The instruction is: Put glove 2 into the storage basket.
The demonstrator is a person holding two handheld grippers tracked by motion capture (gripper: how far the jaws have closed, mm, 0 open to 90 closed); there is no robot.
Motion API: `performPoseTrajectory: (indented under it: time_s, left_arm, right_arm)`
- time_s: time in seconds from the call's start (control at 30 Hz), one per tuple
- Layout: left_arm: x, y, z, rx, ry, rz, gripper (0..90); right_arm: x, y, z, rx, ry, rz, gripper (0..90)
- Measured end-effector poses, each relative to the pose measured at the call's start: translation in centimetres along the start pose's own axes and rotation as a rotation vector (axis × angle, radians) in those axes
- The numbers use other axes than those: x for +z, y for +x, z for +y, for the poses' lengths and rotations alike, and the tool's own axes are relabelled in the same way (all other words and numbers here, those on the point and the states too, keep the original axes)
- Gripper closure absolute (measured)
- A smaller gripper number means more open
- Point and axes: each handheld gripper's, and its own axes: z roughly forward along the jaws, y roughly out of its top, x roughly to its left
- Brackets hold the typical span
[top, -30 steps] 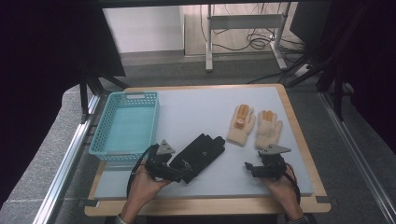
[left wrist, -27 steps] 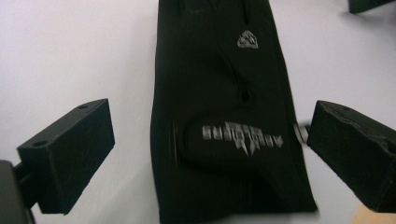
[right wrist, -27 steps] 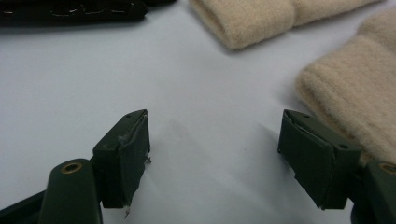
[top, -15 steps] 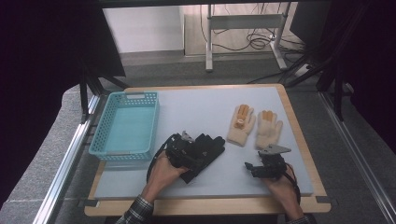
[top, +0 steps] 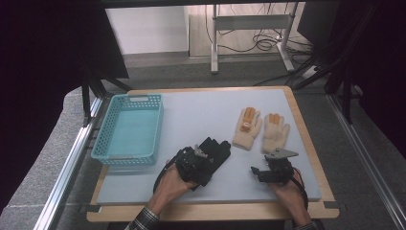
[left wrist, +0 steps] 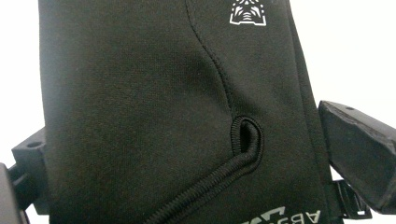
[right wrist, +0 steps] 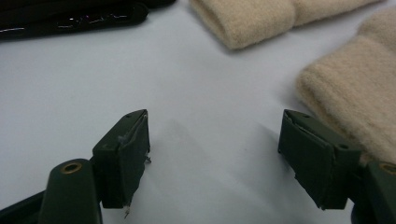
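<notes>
The left claw is resting over the cuff end of the black glove, near the front edge of the worktop, with its jaws standing apart on either side of the fabric, not clamped. The right claw is sitting released on the bare worktop near the front right corner, jaws wide apart. Two beige knit gloves are lying side by side just beyond it. A turquoise basket is standing along the left edge.
</notes>
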Motion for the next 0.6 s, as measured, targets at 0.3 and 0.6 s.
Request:
performPoseTrajectory:
  time_s: [0.3, 0.6]
  left_arm:
    - [-0.4, 1.3, -0.2, -0.056, -0.017, 0.039, 8.4]
    - [-1.5, 1.5, -0.5, -0.072, -0.037, 0.022, 52.5]
  right_arm:
    - [0.0, 0.0, 0.0, -0.001, 0.001, -0.001, 24.3]
    - [0.0, 0.0, 0.0, 0.0, 0.001, -0.001, 24.2]
